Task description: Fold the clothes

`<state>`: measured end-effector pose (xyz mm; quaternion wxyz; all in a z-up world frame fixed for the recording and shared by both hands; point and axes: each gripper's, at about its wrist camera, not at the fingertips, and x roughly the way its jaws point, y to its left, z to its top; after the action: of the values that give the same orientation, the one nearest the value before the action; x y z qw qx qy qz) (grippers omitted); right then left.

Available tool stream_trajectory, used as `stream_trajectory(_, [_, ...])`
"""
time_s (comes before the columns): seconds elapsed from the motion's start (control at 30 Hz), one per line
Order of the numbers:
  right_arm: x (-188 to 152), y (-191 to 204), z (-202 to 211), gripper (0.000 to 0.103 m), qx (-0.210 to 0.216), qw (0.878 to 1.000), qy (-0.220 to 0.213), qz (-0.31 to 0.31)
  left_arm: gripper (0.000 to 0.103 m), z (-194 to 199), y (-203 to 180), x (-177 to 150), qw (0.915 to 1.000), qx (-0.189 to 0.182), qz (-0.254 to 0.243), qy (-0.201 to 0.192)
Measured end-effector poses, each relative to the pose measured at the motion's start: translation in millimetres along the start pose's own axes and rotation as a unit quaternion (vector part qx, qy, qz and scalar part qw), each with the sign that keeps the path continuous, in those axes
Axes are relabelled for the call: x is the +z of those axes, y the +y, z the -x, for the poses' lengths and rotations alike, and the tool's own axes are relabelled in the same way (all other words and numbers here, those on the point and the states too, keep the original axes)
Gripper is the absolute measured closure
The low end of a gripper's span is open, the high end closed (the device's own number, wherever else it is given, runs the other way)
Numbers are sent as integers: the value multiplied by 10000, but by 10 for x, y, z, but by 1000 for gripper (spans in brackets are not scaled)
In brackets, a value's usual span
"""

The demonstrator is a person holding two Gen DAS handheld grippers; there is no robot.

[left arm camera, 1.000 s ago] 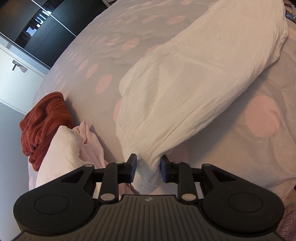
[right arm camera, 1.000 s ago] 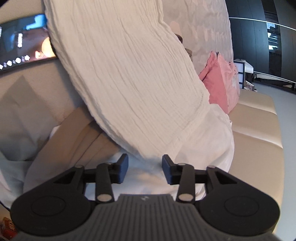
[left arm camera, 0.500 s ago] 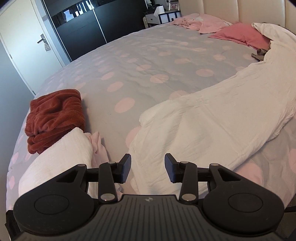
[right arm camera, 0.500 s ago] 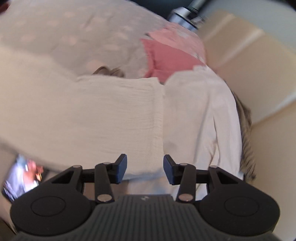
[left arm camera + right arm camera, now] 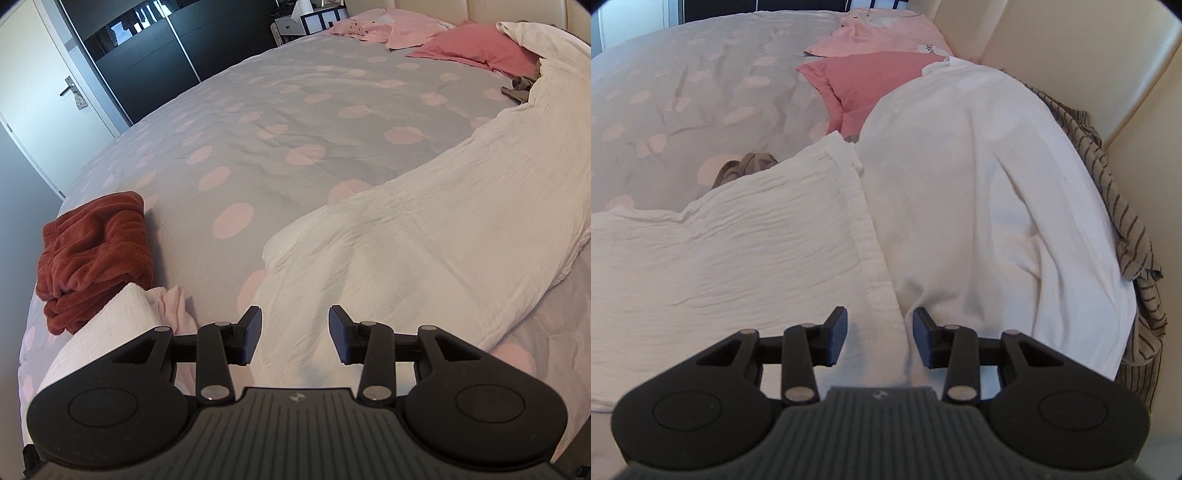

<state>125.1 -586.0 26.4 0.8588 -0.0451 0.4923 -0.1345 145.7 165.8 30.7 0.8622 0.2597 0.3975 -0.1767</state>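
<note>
A long white crinkled garment (image 5: 424,251) lies stretched across the grey bed with pink dots (image 5: 258,140). My left gripper (image 5: 294,334) hovers open over its near end, nothing between the fingers. In the right wrist view the same white crinkled garment (image 5: 746,258) lies flat, its hemmed edge running toward my right gripper (image 5: 880,336), which is open just above that hem. Beside it a smooth white shirt (image 5: 990,192) is draped over a pile.
A folded rust-red fleece (image 5: 96,254) and a folded white cloth (image 5: 107,332) on a pale pink piece sit at the bed's left edge. Pink pillows (image 5: 871,81), a striped garment (image 5: 1123,206) and a cream headboard (image 5: 1071,59) lie at the far end. A door (image 5: 40,92) stands left.
One second ago both grippers held the white garment up in the air. Both have let go; the garment now lies spread on the bed and both jaws stand wider apart.
</note>
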Motion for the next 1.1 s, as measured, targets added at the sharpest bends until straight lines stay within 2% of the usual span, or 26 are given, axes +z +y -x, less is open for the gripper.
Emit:
stream_trajectory(0.1, [-31,119,-121,67,231,9995,184,115,65,-30,-35,58,10000,-13,-42,-8])
stream_trajectory(0.17, [-59,262,-165,96,306,9984,270,394,65,-29,-58,95,10000,-20,-64,-45])
stream_trajectory(0.23, [-58,382,-124,97,237,9980,194,553,65,-21,-81,135,9999,-40,-64,-96])
stream_trajectory(0.33, [30,459,83,97,405,9983,-14,420,65,2,-115,194,9998,-89,-32,-178])
stream_trajectory(0.43, [168,580,366,97,728,9969,-165,246,65,23,-150,265,9996,-156,50,-250])
stream_trajectory(0.57, [372,926,707,97,1154,9925,-328,223,65,69,-223,355,9991,-222,19,-367])
stream_trajectory(0.63, [472,1126,829,97,1208,9916,-342,306,65,103,-267,384,9987,-269,-29,-442])
stream_trajectory(0.73, [609,1415,932,97,1030,9923,-327,602,65,162,-328,405,9979,-325,-118,-553])
stream_trajectory(0.83, [685,1475,900,97,726,9943,-184,755,64,215,-364,395,9972,-354,-176,-627])
stream_trajectory(0.93, [639,1256,717,97,282,9966,60,767,63,209,-358,357,9975,-330,-178,-597])
stream_trajectory(1.1, [562,859,405,97,-455,9952,435,752,62,95,-296,268,9991,-240,-150,-325])
